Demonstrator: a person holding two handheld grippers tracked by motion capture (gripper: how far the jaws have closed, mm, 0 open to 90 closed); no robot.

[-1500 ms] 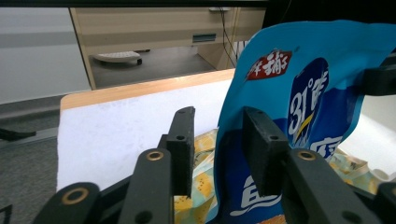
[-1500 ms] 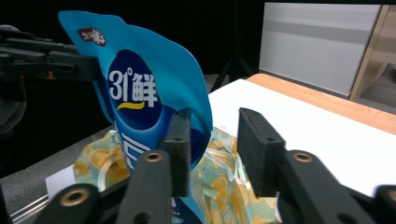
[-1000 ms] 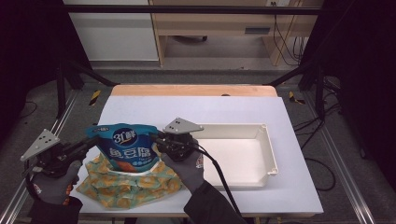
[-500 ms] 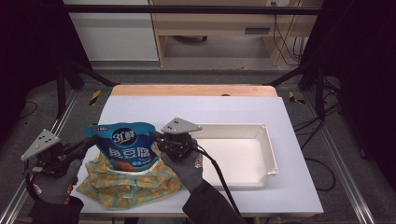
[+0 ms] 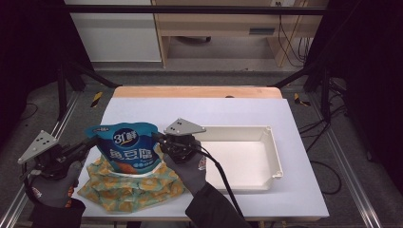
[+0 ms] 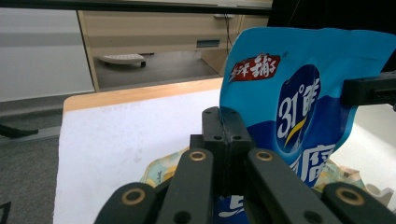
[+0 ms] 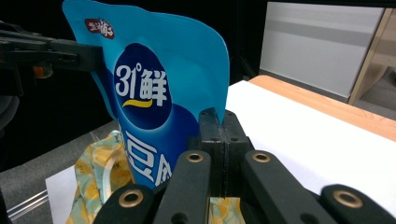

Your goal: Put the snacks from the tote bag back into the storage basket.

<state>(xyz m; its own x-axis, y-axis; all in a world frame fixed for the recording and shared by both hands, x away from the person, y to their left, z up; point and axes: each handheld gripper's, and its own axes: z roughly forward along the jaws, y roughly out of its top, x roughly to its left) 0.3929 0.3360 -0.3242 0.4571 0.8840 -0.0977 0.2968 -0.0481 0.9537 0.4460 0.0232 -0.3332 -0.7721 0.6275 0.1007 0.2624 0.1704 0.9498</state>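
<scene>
Both grippers pinched the pouch [image 5: 127, 152].
Left fingers [image 6: 223, 135] and right fingers [image 7: 219, 133] just clamped its side edges; lifting could follow.

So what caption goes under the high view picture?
Both grippers, left and right, hold a blue snack bag upright over patterned cloth.

The pouch [image 5: 127, 149] is bright blue with a darker blue round patch, white lettering, a yellow stroke and a small red label at its top. The cloth bag [image 5: 128, 187] beneath it is pale green-blue patterned with orange-yellow fruit slices. The tray [image 5: 273, 156] is cream. The surface [image 5: 199, 111] is white with a wood-coloured far edge. Both tongs [image 6: 223, 135] [image 7: 219, 135] are black.
</scene>
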